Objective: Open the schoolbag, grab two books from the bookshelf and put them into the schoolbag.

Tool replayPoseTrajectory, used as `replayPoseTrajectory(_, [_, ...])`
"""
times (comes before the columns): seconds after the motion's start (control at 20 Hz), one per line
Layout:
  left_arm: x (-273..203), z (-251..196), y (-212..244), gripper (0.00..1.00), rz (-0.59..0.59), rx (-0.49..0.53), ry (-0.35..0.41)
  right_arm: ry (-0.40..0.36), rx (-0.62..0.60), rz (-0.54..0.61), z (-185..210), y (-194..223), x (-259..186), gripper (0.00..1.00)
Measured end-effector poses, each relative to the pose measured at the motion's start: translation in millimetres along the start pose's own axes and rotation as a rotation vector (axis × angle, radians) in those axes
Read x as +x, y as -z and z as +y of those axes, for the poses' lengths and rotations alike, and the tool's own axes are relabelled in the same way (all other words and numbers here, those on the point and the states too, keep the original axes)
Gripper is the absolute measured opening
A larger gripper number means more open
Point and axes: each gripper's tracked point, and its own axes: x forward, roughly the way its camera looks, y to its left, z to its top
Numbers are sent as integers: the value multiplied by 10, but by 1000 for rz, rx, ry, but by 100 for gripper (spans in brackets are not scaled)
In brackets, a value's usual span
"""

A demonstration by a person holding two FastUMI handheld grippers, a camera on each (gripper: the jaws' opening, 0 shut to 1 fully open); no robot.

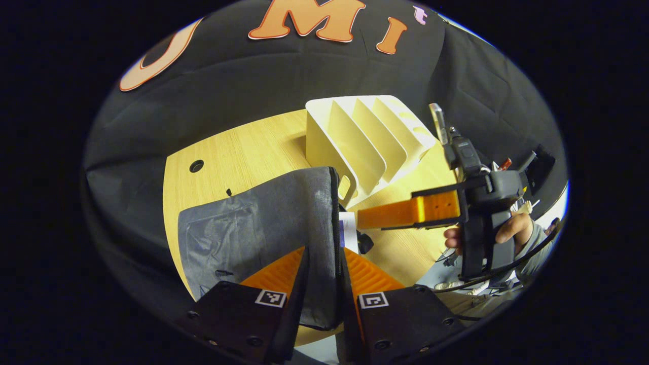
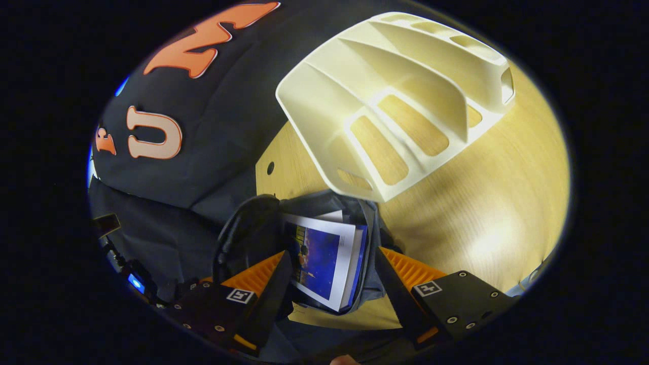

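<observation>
- The schoolbag [image 1: 263, 228] is grey and lies on the wooden table [image 1: 243, 147], just in front of the bookshelf [image 1: 365, 142]. In the right gripper view I look down into its open mouth [image 2: 324, 213].
- Two books [image 2: 324, 261] stand inside the bag, one against the other. The front one has a blue cover with a white border. In the left gripper view a white and blue edge of them [image 1: 349, 230] shows beside the zipper.
- My left gripper [image 1: 324, 276] holds the edge of the bag's opening. The grey cloth and the zipper line pass between its two fingers, and the fingers stand close together with the cloth pinched between them.
- My right gripper [image 2: 329, 276] is above the bag's mouth with the fingers wide apart. The books show in the gap between them, but the fingers hold nothing; I cannot see them touching the books.
- In the left gripper view the right gripper [image 1: 390, 213] comes from the right side, pointing at the bag's opening, and a hand [image 1: 507, 228] with a grey sleeve holds its handle.
- The bookshelf is cream-white, with slanted dividers, and its slots have no books in them. It stands on the table behind the bag, almost touching it.
- The table is light wood with a small round hole [image 1: 196, 166] near its far edge. The black cloth of the booth hangs behind it.
</observation>
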Motion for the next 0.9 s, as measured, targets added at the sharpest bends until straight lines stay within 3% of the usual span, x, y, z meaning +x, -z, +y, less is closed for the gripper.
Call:
replayPoseTrajectory(0.1, [-25,-94,-31,46,-7,-12,12,5,-25,-48,-25,-212,-208,98])
replayPoseTrajectory(0.15, [-9,-159,-64,58,-11,-19,18,0,-43,-70,-23,-307,-311,98])
replayPoseTrajectory(0.35, [-1,-384,-188,64,-28,-60,4,-1,-111,-130,-85,-687,-675,98])
replayPoseTrajectory(0.4, [-29,-449,-247,67,-40,-71,5,3,-134,-140,-104,-770,-752,98])
replayPoseTrajectory(0.45, [-19,-506,-293,79,-49,-85,-1,5,-160,-154,-135,-841,-916,98])
replayPoseTrajectory(0.65, [-31,-723,-588,81,-126,-85,-48,6,-260,-230,-205,-1204,-1272,98])
replayPoseTrajectory(0.7, [-34,-793,-711,83,-159,-81,-66,9,-288,-257,-194,-1307,-1352,98])
replayPoseTrajectory(0.75, [-57,-880,-846,92,-197,-78,-82,7,-325,-287,-172,-1396,-1423,98])
replayPoseTrajectory(0.9, [-113,-1097,-1233,93,-337,-83,-135,14,-420,-383,-114,-1689,-1690,98])
